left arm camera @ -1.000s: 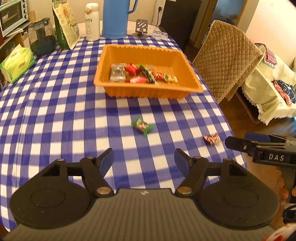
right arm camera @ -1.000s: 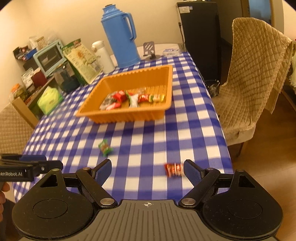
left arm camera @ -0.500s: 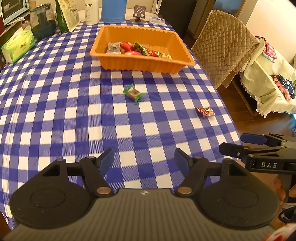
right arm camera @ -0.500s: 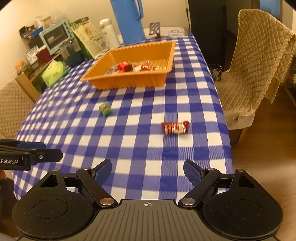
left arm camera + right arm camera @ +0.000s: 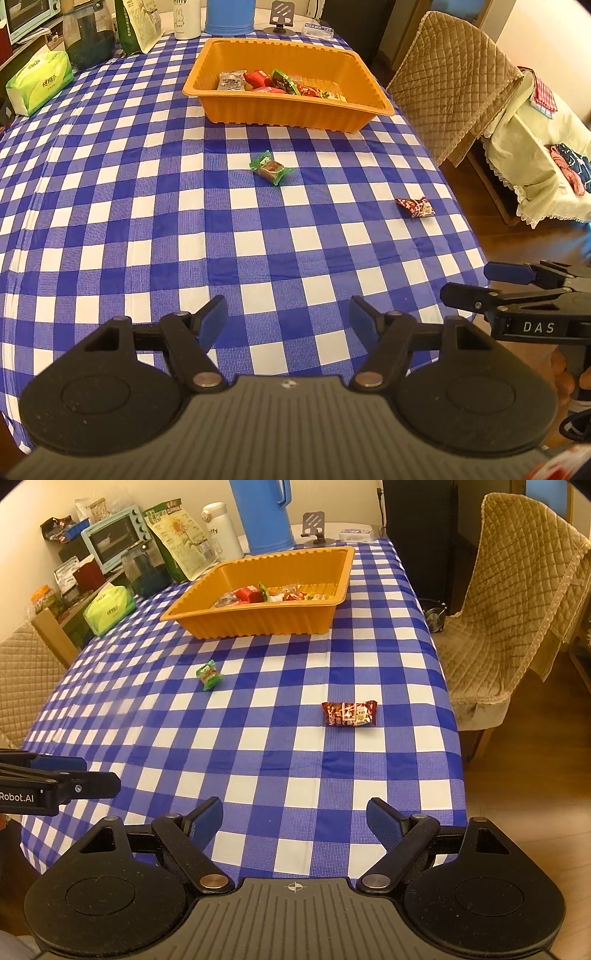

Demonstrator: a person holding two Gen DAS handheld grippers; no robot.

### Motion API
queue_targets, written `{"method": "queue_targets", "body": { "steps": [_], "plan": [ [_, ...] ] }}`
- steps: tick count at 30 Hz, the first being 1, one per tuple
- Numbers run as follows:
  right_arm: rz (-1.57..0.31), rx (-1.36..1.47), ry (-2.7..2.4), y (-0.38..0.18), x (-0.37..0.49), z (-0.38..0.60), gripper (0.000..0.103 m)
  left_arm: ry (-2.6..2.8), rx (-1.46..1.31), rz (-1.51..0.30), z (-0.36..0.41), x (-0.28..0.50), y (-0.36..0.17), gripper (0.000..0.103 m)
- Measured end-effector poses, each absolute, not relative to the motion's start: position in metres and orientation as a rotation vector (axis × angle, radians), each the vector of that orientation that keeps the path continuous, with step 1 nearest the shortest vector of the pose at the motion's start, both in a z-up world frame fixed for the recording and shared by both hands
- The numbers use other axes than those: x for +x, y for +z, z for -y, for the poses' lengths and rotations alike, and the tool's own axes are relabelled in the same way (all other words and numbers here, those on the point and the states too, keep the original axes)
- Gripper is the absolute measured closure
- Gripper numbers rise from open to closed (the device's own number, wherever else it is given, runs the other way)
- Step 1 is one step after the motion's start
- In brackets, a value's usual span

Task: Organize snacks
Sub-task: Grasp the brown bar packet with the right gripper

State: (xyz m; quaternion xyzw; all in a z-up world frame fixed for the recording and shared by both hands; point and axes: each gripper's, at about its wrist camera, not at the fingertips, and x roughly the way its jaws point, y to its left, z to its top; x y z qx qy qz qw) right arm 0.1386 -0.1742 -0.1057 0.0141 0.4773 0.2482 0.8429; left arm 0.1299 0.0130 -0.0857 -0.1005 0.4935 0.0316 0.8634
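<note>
An orange tray (image 5: 288, 107) (image 5: 258, 622) with several wrapped snacks stands at the far side of the blue checked table. A green-wrapped snack (image 5: 271, 168) (image 5: 209, 674) lies loose in front of it. A red-brown wrapped snack (image 5: 415, 207) (image 5: 349, 713) lies near the table's right edge. My left gripper (image 5: 288, 319) is open and empty above the near part of the table. My right gripper (image 5: 295, 821) is open and empty, near the front edge; it also shows in the left wrist view (image 5: 480, 284).
A blue thermos (image 5: 264, 515), white bottle (image 5: 218, 530), green bag (image 5: 177, 541), dark jar (image 5: 86, 40) and tissue pack (image 5: 38, 83) stand at the back and left. A quilted chair (image 5: 509, 620) stands right of the table.
Both grippers have drawn back and risen from the table; the tray and both loose snacks now lie farther ahead. Both stay open.
</note>
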Motion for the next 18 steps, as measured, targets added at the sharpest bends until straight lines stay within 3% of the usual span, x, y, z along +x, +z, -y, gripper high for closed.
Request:
{"method": "queue_targets", "body": {
  "steps": [18],
  "plan": [
    [-1.031, 0.053, 0.495, -0.118, 0.16, 0.158, 0.019, 0.07, -0.195, -1.049, -0.029, 0.152, -0.096, 0.034]
  ]
}}
